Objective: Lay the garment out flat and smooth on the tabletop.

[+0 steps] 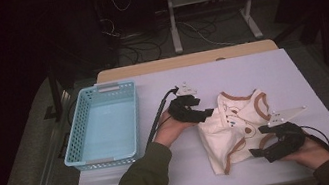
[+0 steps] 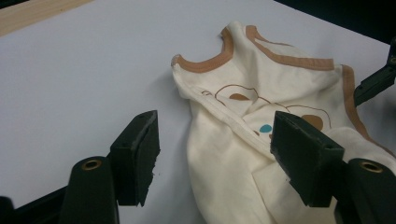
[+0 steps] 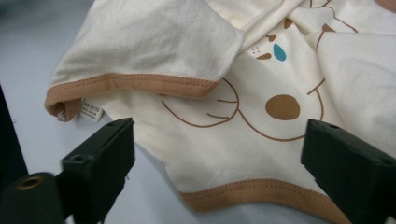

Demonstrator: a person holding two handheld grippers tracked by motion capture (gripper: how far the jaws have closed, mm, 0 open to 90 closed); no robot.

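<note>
The white table (image 1: 250, 73) carries an empty blue basket (image 1: 104, 125) at its left and a cream baby vest (image 1: 232, 129), crumpled and partly folded, at centre-right; folding appears unfinished, stowing not begun. The left gripper (image 1: 205, 113) stands at the vest's left edge, the right gripper (image 1: 258, 151) at its near hem, both with jaws apart, gripping nothing.

Only writing anywhere is on the little white tag (image 3: 91, 110) sewn at the brown hem of the cream baby top (image 3: 224, 135), and it's too tiny to read.
</note>
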